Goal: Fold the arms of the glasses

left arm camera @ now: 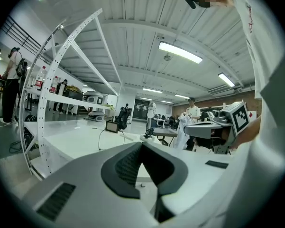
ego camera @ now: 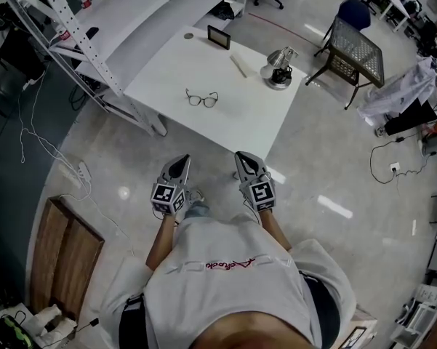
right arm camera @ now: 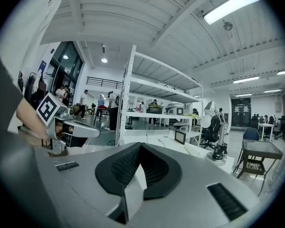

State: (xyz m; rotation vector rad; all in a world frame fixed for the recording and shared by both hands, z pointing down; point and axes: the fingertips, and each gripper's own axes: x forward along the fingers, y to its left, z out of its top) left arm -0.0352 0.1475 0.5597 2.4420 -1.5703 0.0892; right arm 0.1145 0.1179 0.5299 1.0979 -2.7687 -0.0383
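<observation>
Standing back from the white surface (ego camera: 254, 115), the person holds both tools close to the body, low in the middle of the head view. The left hand-held gripper (ego camera: 182, 160) is closed, its dark pads pressed tip to tip with nothing between them; its own view (left arm camera: 142, 144) shows that plainly. The right hand-held gripper (ego camera: 241, 157) is the same: jaws together and empty (right arm camera: 140, 145). They sit side by side, apart from each other, both pointing up the frame toward the surface, over bare floor (ego camera: 313, 187).

And the glasses (ego camera: 202, 99)? They lie alone on the surface, above the two tools in the head view and well apart from both. Nothing touches them. Their arms seem to stand out from the lenses, though they are small at this range.

Further up the surface, a small dark screen (ego camera: 219, 36) stands near the far edge, a pale stick (ego camera: 238, 65) lies to its lower right, and a metal stand (ego camera: 279, 68) sits beside that. A chair (ego camera: 355, 49) waits at upper right, and a white rack (ego camera: 65, 20) fills the upper left.
</observation>
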